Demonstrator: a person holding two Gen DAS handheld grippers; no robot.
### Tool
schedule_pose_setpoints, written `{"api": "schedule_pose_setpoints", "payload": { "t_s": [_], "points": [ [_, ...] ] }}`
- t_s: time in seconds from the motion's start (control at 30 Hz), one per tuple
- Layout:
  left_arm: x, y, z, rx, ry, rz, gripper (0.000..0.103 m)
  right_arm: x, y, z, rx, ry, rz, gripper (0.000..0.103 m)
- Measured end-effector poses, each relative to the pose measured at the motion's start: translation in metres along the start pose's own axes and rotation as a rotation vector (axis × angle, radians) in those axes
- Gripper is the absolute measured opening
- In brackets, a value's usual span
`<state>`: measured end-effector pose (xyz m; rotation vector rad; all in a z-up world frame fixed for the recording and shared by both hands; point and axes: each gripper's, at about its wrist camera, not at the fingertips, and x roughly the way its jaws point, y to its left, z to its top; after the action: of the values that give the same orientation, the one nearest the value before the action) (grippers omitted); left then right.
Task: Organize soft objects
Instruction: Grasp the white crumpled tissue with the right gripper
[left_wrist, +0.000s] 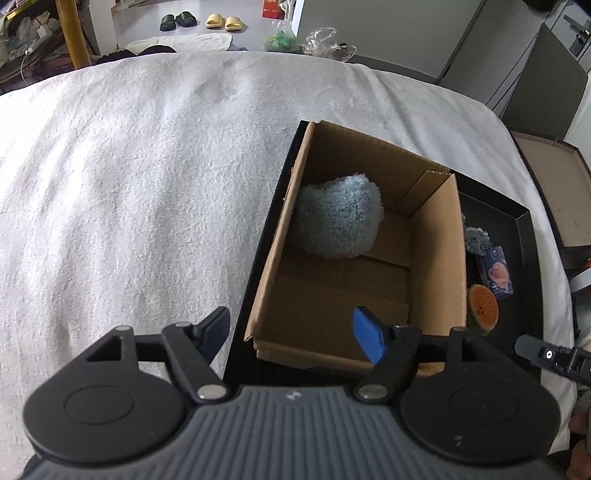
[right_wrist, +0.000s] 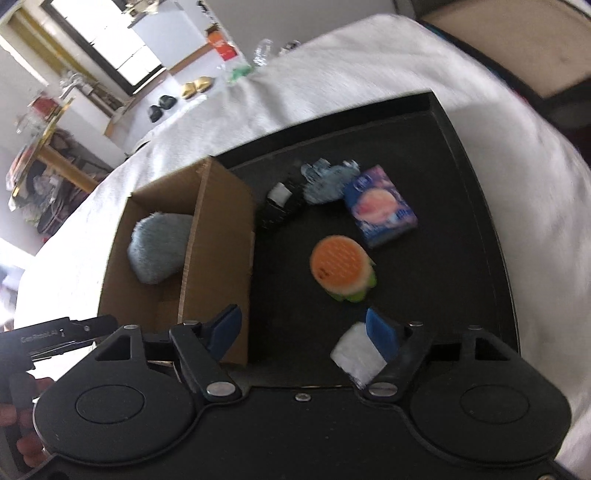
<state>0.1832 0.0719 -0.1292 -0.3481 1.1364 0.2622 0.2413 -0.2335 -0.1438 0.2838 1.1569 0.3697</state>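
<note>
A fluffy blue-grey plush lies in the far end of an open cardboard box. My left gripper hangs open over the box's near end, nothing between its fingers. On the black tray right of the box lie an orange-and-green plush, a small light-blue plush, a blue tissue packet and a black item with a white patch. My right gripper is open above the tray, just short of the orange plush. A white soft piece sits by its right finger, not gripped.
The tray and box rest on a white fleecy bed cover. A flat brown box lies off the bed's right side. Slippers and plastic bags are on the floor beyond the far edge.
</note>
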Motion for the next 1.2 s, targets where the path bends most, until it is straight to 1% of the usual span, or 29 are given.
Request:
{"api": "schedule_pose_setpoints", "payload": {
  "t_s": [0.2,0.4,0.6,0.73,0.87,0.93,0.97,1.17,1.2],
  "points": [
    [0.004,-0.004,0.001,0.007,-0.002,0.024,0.072,0.011,-0.026,-0.01,0.109,0.042,-0.013,0.074],
    [0.008,-0.009,0.002,0.024,-0.005,0.05,0.072,0.023,-0.042,-0.019,0.193,0.075,-0.002,0.074],
    [0.014,-0.014,0.004,0.046,-0.002,0.065,0.072,0.032,-0.05,-0.021,0.226,0.082,-0.001,0.073],
    [0.019,-0.016,0.005,0.065,0.0,0.077,0.072,0.038,-0.052,-0.021,0.223,0.093,-0.003,0.073],
    [0.024,-0.014,0.006,0.071,0.009,0.083,0.072,0.046,-0.052,-0.02,0.221,0.106,-0.007,0.063],
    [0.026,-0.013,0.006,0.07,0.013,0.091,0.072,0.049,-0.052,-0.021,0.218,0.114,-0.015,0.054],
    [0.026,-0.013,0.006,0.071,0.013,0.092,0.072,0.051,-0.053,-0.021,0.219,0.12,-0.018,0.046],
    [0.028,-0.014,0.008,0.091,-0.001,0.086,0.071,0.052,-0.051,-0.021,0.206,0.11,-0.009,0.042],
    [0.028,-0.014,0.008,0.092,-0.001,0.084,0.071,0.051,-0.051,-0.021,0.207,0.108,-0.007,0.037]
  ]
}}
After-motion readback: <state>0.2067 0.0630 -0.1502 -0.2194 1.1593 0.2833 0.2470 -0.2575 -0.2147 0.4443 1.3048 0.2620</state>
